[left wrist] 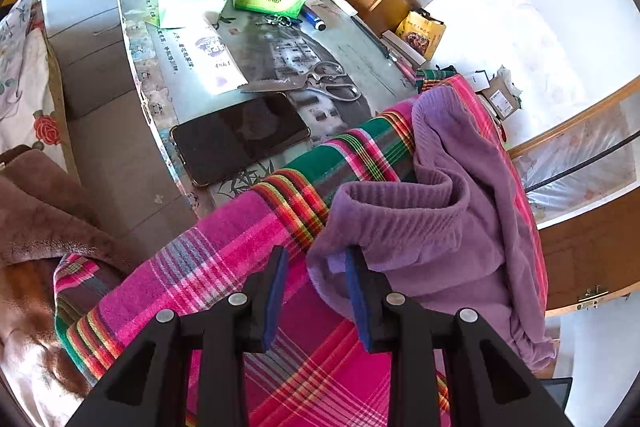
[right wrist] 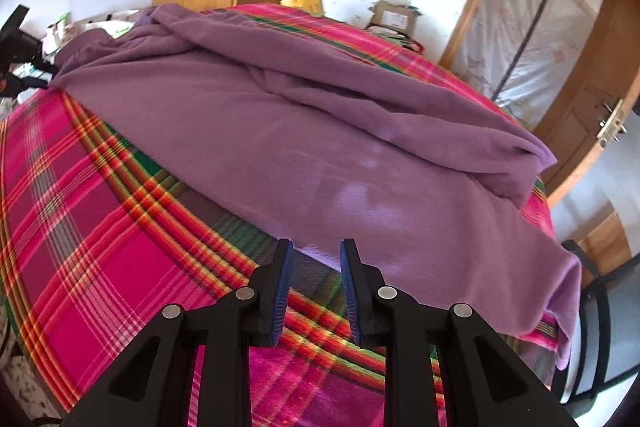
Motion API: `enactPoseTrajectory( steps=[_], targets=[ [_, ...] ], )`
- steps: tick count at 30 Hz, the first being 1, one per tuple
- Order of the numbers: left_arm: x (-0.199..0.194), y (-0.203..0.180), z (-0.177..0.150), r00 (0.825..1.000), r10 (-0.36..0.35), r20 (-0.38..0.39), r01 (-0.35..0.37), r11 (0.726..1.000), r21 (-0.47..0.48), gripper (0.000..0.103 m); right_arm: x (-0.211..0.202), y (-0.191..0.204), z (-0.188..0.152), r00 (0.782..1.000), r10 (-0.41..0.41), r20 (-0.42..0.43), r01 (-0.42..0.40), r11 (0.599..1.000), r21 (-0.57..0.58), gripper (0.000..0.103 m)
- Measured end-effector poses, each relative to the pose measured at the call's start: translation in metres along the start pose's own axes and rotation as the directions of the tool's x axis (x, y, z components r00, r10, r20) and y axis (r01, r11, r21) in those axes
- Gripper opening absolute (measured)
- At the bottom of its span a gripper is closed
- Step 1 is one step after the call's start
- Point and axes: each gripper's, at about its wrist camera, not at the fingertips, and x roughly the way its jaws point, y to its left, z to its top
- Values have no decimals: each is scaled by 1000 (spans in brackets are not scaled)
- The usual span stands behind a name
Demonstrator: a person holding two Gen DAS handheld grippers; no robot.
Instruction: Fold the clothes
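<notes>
1. Left gripper (left wrist: 316,255) hovers at the ribbed hem of the purple garment (left wrist: 452,211), jaws part open, nothing pinched; the hem's edge lies by one pad.
2. The garment sprawls rumpled over the plaid blanket (left wrist: 224,259).
3. Right gripper (right wrist: 316,251) gapes half open over the near edge, empty. Risk: either jaw could snag the blanket underneath too.

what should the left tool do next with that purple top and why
Probably ease the left tool slightly forward and close on the purple garment's ribbed hem. Its jaws stand open with the hem edge lying at one pad, not pinched. The right tool hovers open at the garment's near edge over the plaid blanket.
</notes>
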Motion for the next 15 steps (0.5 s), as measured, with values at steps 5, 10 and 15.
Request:
enactPoseTrajectory(
  steps=[5, 10, 15],
  targets=[
    [0, -1, -2, 1000, 0, -13, 1, 1000, 19, 30, 7, 3, 5, 1000, 4, -7, -5, 1000, -20, 26],
    [0, -1, -3, 1000, -8, -10, 8, 1000, 27, 30, 12, -2, 8, 1000, 30, 2, -30, 1000, 5, 27],
    [1, -3, -2, 1000, -13, -11, 13, 1000, 26, 31, 15, -5, 8, 999, 49, 11, -50, 998, 47, 26]
  ],
)
